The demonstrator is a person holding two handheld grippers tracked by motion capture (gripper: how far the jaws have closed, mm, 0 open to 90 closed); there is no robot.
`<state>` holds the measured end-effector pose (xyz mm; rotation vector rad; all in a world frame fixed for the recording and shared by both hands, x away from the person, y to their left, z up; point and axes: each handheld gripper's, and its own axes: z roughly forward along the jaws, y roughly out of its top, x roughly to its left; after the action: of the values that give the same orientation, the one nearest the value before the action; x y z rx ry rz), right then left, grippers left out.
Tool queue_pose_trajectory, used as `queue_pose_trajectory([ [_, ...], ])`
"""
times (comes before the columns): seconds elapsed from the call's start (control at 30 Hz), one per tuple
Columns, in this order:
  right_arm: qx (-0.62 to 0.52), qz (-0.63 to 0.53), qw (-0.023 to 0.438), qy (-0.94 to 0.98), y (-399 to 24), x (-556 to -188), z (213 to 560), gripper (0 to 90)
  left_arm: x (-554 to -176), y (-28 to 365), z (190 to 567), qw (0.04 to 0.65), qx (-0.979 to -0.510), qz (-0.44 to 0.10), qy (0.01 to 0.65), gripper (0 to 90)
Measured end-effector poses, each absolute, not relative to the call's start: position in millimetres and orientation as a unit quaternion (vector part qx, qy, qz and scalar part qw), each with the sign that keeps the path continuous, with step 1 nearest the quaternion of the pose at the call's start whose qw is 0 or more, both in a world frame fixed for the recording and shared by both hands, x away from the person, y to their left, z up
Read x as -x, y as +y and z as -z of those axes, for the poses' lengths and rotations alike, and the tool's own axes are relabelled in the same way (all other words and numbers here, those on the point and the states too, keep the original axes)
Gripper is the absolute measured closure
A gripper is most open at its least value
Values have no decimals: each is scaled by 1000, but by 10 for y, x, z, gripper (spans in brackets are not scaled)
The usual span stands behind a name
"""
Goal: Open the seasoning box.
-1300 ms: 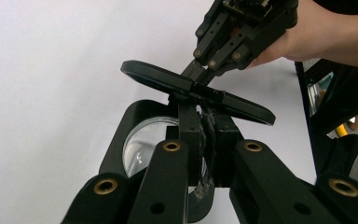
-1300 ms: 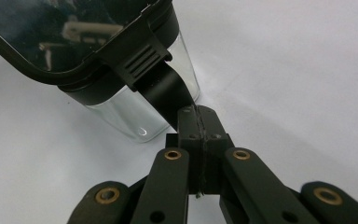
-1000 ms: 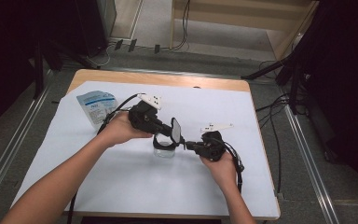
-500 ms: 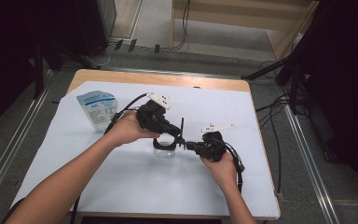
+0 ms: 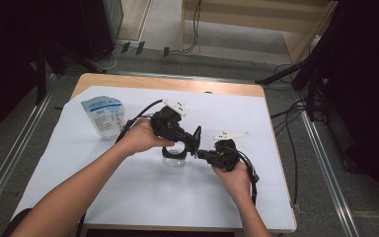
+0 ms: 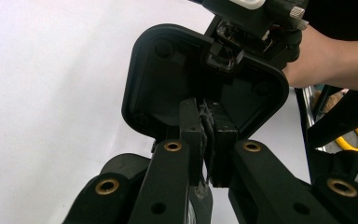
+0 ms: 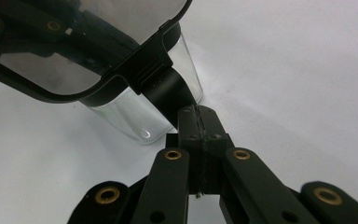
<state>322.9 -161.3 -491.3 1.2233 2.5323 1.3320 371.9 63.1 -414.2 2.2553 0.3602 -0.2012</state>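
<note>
A small clear jar point(image 5: 173, 159) with a black rim stands on the white sheet at mid-table. Its black-framed lid point(image 5: 196, 138) with a tinted window is swung up, seen almost edge-on. My left gripper point(image 5: 189, 142) is shut on the lid's edge; in the left gripper view the pads point(image 6: 193, 119) pinch the rim of the lid's black underside point(image 6: 168, 74). My right gripper point(image 5: 201, 154) comes in from the right and is shut on the black hinge tab point(image 7: 168, 91) beside the jar point(image 7: 135, 116), below the lifted lid point(image 7: 74, 42).
A blue and white pouch point(image 5: 103, 116) lies at the sheet's far left. The white sheet point(image 5: 128, 197) covers most of the wooden table point(image 5: 177, 84). Cables trail from both grippers. Dark stands and floor cables surround the table.
My left hand has shifted slightly to the right, and the lid has turned from showing its window to nearly edge-on. The right hand has kept still.
</note>
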Motion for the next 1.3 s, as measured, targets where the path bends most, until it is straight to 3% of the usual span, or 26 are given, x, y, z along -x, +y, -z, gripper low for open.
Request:
queue_pose_trajectory([
  [0.77,-393,-429,16,813,-1610,-3229,4919,900,-3731,614,4138,414,-895,79,146,878],
  [1.17,-371,-437,25,819,-1659,-3225,4928,775,-3728,629,4120,415,-893,83,152,843],
  [1.3,-369,-442,22,818,-1689,-3223,4929,696,-3729,648,4106,415,-894,80,152,816],
])
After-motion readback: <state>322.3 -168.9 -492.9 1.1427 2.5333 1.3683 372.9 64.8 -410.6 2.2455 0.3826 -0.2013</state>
